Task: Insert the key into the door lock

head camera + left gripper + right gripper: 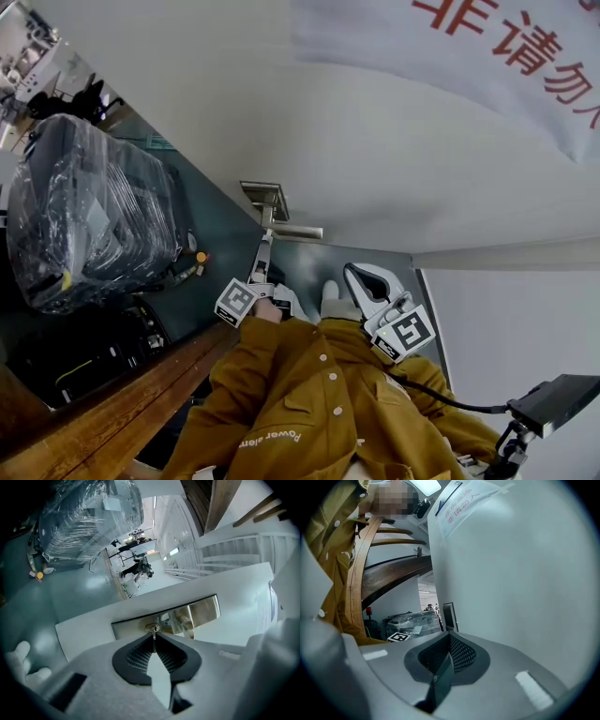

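Observation:
A small metal key (153, 638) is pinched in my left gripper (153, 636), which is shut on it. The key's tip meets the brass keyhole (153, 628) in the steel lock plate (205, 610) on the white door (93, 630). How deep it sits I cannot tell. The lever handle (184, 621) stands just right of the keyhole. In the head view the left gripper (265, 241) reaches up to the lock plate (264, 198). My right gripper (349, 270) hangs beside the door below the lock, shut and empty, its pads (459, 652) closed together at the right gripper (449, 637).
A plastic-wrapped black machine (84, 206) stands on the green floor at left. A curved wooden rail (112, 403) runs along the lower left. The person's mustard jacket (309, 403) fills the bottom. A black device on a mount (561, 396) sits at lower right. A red-lettered notice (506, 47) hangs on the door.

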### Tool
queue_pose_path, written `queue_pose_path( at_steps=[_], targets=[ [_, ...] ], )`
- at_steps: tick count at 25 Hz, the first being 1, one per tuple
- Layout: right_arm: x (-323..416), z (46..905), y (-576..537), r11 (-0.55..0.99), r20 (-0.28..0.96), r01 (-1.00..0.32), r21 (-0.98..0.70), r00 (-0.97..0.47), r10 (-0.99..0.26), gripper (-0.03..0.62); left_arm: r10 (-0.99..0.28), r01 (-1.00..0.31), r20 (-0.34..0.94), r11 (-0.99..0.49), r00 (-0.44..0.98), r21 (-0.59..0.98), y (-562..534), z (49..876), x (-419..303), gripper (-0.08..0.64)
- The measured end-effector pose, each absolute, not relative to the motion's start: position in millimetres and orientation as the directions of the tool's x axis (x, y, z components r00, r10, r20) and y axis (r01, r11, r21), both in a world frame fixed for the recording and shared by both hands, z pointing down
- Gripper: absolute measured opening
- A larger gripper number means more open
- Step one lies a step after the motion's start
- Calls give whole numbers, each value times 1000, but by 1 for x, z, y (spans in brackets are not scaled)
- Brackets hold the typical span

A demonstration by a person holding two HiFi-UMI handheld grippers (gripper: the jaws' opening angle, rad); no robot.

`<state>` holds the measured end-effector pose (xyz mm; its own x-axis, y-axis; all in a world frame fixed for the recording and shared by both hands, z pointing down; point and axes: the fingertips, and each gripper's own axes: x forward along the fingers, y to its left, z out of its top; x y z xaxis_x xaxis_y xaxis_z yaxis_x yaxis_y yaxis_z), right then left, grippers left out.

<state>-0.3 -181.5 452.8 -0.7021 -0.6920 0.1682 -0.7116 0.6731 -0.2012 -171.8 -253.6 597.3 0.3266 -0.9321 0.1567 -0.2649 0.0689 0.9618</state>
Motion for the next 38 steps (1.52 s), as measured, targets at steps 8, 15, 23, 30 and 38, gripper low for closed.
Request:
queue_pose_path(
  at_steps=[8, 15, 23, 30, 38],
  targets=[
    [5, 452, -184, 662, 176, -722, -202, -692, -700, 6, -938, -213, 159, 95, 309, 972, -262, 603, -174, 25],
    [5, 454, -186, 660, 181, -722, -208, -692, -699, 6, -940, -152, 118, 72, 321, 986, -258, 592, -166, 25],
    [-4, 457, -184, 665, 192, -715, -216, -699, -689, 5, -945, -108, 109, 79, 308, 991, -264, 600, -177, 26],
    [-6, 459, -182, 673, 190, -706, -219, -708, -681, 6, -959, 89, 21, 48, 283, 995, -273, 595, -167, 26],
    [1, 460, -179, 672, 184, -707, -219, -707, -683, 6, -935, 159, -73, -18, 347, 987, -292, 605, -157, 26]
  ],
)
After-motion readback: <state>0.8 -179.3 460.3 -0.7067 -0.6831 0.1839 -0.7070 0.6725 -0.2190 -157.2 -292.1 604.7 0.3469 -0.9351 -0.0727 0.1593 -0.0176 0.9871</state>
